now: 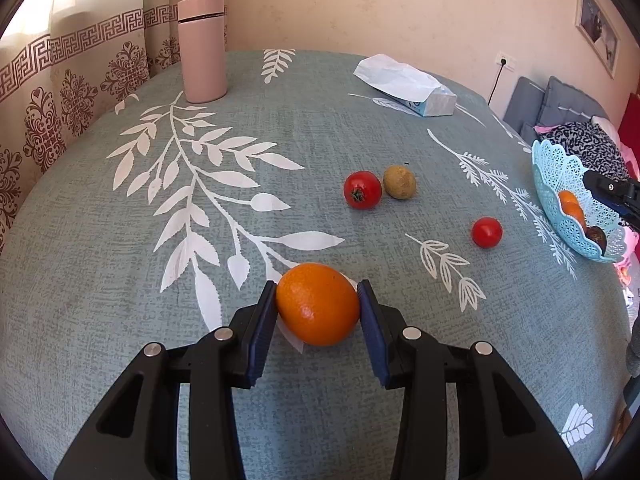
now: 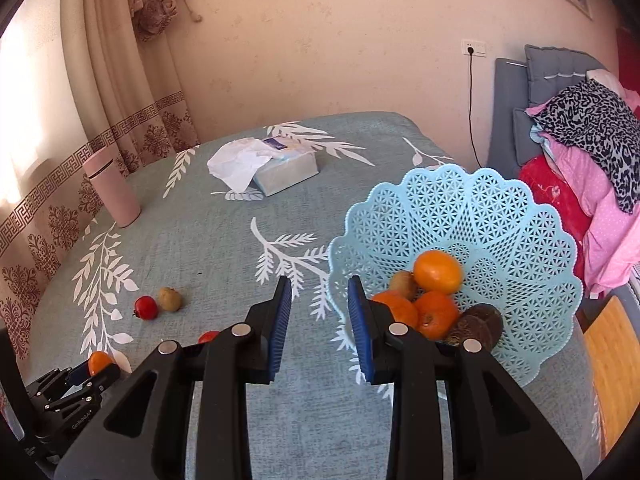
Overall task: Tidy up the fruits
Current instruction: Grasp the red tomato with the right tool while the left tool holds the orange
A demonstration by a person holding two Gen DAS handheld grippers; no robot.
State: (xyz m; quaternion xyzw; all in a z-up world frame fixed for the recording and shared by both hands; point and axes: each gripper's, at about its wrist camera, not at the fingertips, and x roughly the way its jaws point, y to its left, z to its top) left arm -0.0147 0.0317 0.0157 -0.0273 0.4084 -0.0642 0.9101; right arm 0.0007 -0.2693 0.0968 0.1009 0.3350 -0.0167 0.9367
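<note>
My left gripper (image 1: 317, 286) is shut on an orange (image 1: 318, 304) that rests on the grey-green tablecloth. Beyond it lie a large tomato (image 1: 362, 189), a kiwi (image 1: 399, 182) and a small tomato (image 1: 487, 232). The light blue lattice basket (image 1: 560, 176) sits at the far right with fruit in it. My right gripper (image 2: 316, 292) is open and empty just left of the basket (image 2: 500, 220), which holds three oranges (image 2: 438, 272), a kiwi (image 2: 404, 284) and a dark brown fruit (image 2: 478, 324). The left gripper with its orange (image 2: 99, 362) shows at the lower left.
A pink tumbler (image 1: 202, 48) stands at the back left of the table. A tissue box (image 1: 416, 88) lies at the back. A curtain hangs on the left. A bed with clothes (image 2: 592, 152) stands to the right, past the table edge.
</note>
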